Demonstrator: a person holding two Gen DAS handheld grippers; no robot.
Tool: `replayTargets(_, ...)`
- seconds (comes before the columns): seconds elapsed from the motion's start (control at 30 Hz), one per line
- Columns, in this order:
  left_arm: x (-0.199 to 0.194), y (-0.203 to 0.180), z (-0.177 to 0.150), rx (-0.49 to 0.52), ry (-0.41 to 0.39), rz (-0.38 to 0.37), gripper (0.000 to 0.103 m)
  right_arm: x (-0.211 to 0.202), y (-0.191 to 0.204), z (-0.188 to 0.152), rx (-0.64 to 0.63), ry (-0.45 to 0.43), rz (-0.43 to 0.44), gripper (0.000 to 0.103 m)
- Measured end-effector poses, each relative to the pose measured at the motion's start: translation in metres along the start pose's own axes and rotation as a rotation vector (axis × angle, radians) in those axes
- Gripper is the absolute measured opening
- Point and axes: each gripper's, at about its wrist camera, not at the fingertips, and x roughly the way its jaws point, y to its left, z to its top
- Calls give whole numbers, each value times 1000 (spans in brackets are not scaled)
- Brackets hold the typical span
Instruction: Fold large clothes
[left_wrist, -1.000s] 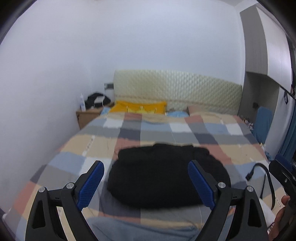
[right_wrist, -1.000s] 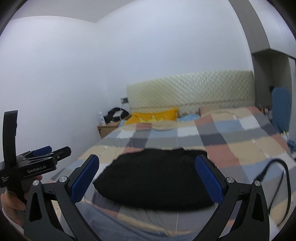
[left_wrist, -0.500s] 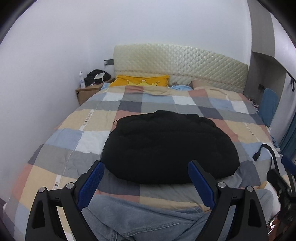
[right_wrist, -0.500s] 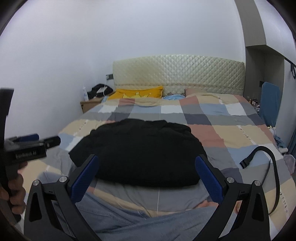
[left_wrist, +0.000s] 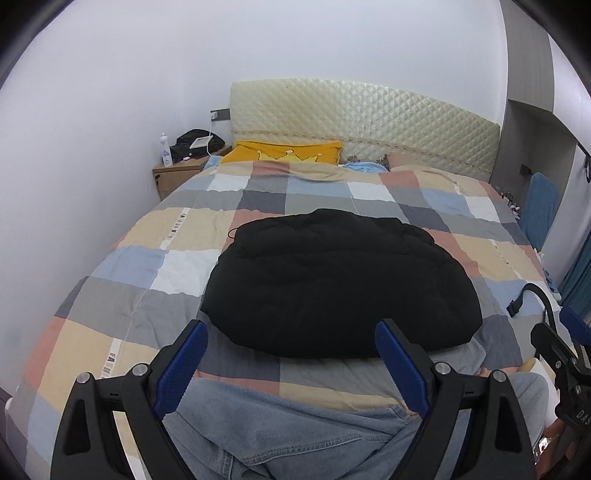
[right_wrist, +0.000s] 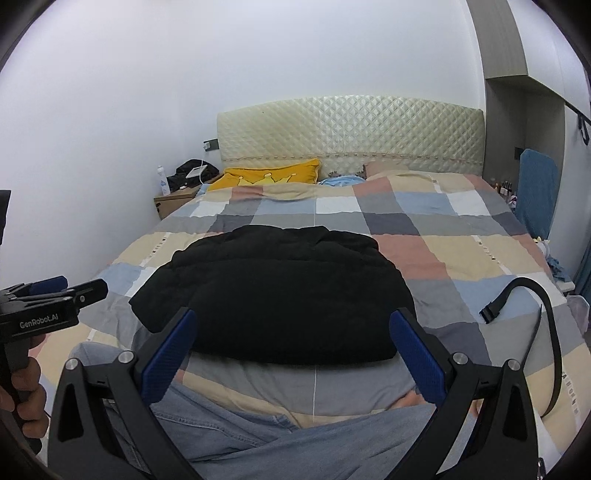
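Left wrist view: left claw (left_wrist: 291, 354) wide open, empty, black padded jacket (left_wrist: 340, 284) just ahead; right claw (right_wrist: 291, 341) likewise; soft, bulky, probably light, pinch near hem corners

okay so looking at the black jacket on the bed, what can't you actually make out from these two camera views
- Black jacket: both views show a dark, detailless mass; sleeves, zipper and fold lines cannot be made out.
- Its near edge: partly covered by the right gripper fingers in the right wrist view.
- Jeans: cut off by the bottom edge.

Even soft light, fisheye-warped edges
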Motion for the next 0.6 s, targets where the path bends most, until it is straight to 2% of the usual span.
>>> replayTargets(0.6,-3,0,0,2,-7,5,92,3,0,6,-8,-14,19,103)
